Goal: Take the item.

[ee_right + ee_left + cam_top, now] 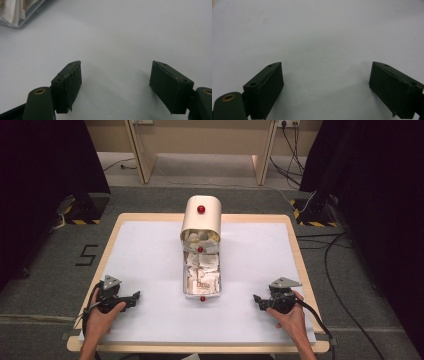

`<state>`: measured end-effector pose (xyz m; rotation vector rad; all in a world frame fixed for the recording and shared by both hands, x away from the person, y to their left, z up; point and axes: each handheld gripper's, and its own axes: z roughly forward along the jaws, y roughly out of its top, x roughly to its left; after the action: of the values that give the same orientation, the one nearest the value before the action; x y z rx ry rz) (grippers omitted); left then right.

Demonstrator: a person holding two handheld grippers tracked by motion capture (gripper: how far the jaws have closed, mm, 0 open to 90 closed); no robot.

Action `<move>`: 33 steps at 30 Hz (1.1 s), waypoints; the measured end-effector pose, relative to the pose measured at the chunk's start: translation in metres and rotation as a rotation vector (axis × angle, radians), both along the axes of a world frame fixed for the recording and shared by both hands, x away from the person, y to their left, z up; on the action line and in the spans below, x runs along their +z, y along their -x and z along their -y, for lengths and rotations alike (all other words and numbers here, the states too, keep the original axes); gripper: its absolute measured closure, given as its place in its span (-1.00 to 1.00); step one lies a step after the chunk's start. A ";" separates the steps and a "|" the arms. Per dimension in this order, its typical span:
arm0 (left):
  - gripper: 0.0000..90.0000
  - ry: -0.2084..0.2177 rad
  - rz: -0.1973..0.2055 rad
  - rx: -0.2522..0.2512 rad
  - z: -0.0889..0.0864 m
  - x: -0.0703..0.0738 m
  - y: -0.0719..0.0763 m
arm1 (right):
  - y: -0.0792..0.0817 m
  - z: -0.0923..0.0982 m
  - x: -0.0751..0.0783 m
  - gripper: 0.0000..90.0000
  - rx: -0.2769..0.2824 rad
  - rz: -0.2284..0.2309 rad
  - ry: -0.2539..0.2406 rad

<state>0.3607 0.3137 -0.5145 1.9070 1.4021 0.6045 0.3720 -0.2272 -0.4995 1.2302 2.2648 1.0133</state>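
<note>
A cream tin (pixel 201 245) with small red knobs stands at the middle of the table, its rounded lid raised at the far end. Its tray holds several white paper sachets (pixel 202 272); a corner of the tray (pixel 17 15) reaches the upper left of the right gripper view. My left gripper (pixel 134 297) rests on the white mat near the front left, held by a hand. Its jaws are open, with bare mat between them (pixel 325 82). My right gripper (pixel 257 300) lies at the front right, also hand-held and open (pixel 115 80), holding nothing.
The white mat (pixel 150 250) covers a wooden table (pixel 300 265). Grey floor surrounds it, with black cables (pixel 330 270) at the right. Wooden desk legs (pixel 140 150) stand beyond, and dark curtains hang at both sides.
</note>
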 end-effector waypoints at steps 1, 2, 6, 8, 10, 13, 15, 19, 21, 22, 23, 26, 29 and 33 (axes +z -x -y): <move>-0.75 0.000 0.000 0.000 0.000 0.000 0.000 | 0.000 0.000 0.000 -0.46 0.000 0.000 0.000; -0.75 0.000 0.000 0.000 0.000 0.000 0.000 | 0.001 -0.001 0.002 -0.48 0.008 0.013 0.004; -0.75 0.000 0.000 0.000 0.000 0.000 0.000 | 0.002 -0.001 0.006 -0.45 0.009 0.028 -0.050; -0.75 0.000 0.000 0.000 0.000 0.000 0.000 | 0.003 -0.002 0.008 -0.44 0.008 0.030 -0.052; -0.75 0.000 0.000 0.000 0.000 0.000 0.000 | 0.003 -0.003 0.009 -0.43 0.014 0.039 -0.040; -0.75 0.000 0.000 0.000 0.000 0.000 0.000 | 0.005 -0.008 0.016 -0.41 0.030 0.057 -0.041; -0.75 0.000 0.000 0.000 0.000 0.000 0.000 | 0.007 -0.012 0.018 -0.38 0.044 0.064 -0.046; -0.75 0.000 0.000 0.000 0.000 0.000 0.000 | 0.009 -0.019 0.023 -0.33 0.068 0.076 -0.052; -0.75 0.000 0.000 0.000 0.000 0.000 0.000 | 0.009 -0.020 0.023 -0.33 0.070 0.069 -0.056; -0.75 0.000 0.000 0.000 0.000 0.000 0.000 | 0.009 -0.020 0.024 -0.33 0.067 0.070 -0.044; -0.75 0.000 0.000 0.000 0.000 0.000 0.000 | 0.009 -0.020 0.024 -0.33 0.067 0.070 -0.044; -0.75 0.000 0.000 0.000 0.000 0.000 0.000 | 0.010 -0.023 0.027 -0.29 0.081 0.081 -0.049; -0.75 0.000 0.000 0.000 0.000 0.000 0.000 | 0.011 -0.029 0.031 -0.25 0.098 0.094 -0.055; -0.75 -0.001 0.000 0.000 0.000 0.000 0.000 | 0.012 -0.036 0.034 -0.20 0.124 0.101 -0.058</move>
<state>0.3607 0.3137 -0.5145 1.9075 1.4020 0.6048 0.3598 -0.1908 -0.4654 1.0466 2.2706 1.1660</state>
